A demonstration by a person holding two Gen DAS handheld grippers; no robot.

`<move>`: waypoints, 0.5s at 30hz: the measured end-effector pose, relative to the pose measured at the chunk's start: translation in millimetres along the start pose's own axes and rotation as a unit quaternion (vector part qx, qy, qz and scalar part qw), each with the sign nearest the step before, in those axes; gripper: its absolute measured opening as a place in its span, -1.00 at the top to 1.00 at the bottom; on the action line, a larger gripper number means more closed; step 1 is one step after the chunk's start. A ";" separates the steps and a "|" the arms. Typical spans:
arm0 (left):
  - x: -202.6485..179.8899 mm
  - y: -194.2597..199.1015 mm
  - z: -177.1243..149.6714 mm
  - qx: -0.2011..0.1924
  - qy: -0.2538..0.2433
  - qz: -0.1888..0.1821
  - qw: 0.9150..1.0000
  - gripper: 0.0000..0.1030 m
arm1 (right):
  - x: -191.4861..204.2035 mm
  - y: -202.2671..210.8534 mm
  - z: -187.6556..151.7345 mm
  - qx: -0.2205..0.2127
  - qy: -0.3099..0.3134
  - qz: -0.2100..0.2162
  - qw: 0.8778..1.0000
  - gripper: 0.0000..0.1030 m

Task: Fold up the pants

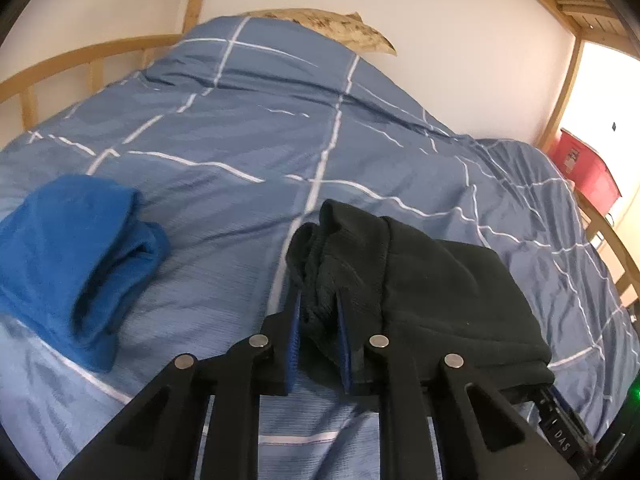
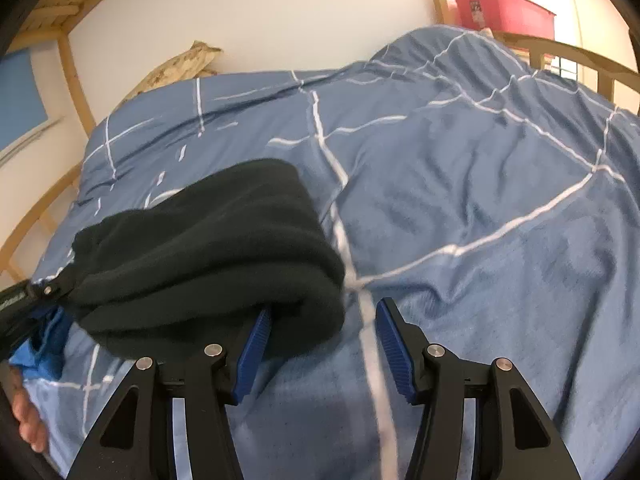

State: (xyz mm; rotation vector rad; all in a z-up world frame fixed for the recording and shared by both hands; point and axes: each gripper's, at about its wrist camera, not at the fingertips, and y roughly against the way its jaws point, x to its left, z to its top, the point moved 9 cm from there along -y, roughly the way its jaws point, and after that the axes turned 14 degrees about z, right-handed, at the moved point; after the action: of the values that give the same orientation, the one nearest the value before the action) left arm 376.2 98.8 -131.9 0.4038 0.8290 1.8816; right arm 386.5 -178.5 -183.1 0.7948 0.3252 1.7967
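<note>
Black pants (image 1: 420, 280), folded bundle on bed (image 1: 240, 140): left hand-held gripper (image 1: 318, 312) clenched on waistband end; right hand-held gripper (image 2: 320, 344) released, bundle's other end just left of it.

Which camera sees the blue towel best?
The left wrist view: the folded blue towel lies whole on the bed. The right wrist view shows only a blue scrap at the left edge, behind the black pants.
</note>
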 end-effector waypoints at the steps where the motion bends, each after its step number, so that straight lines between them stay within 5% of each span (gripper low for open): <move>1: 2.1 -0.5 -0.2 0.002 0.003 0.002 1.000 0.69 | 0.6 -0.7 2.2 -0.003 0.004 0.000 1.000 -0.07; 10: 25.3 -26.3 -18.1 0.048 0.006 0.032 0.998 0.69 | 18.9 -13.1 9.3 -0.003 0.092 -0.017 0.996 -0.07; 15: 17.1 -25.0 -25.1 0.049 -0.009 0.025 0.998 0.68 | -7.2 -12.2 5.6 0.006 0.035 -0.042 0.998 0.10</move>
State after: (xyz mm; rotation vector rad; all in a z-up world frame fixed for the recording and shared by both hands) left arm 370.1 111.6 -168.5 0.5051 0.9098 1.8858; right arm 400.4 -181.5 -188.5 0.7181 0.4106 1.7484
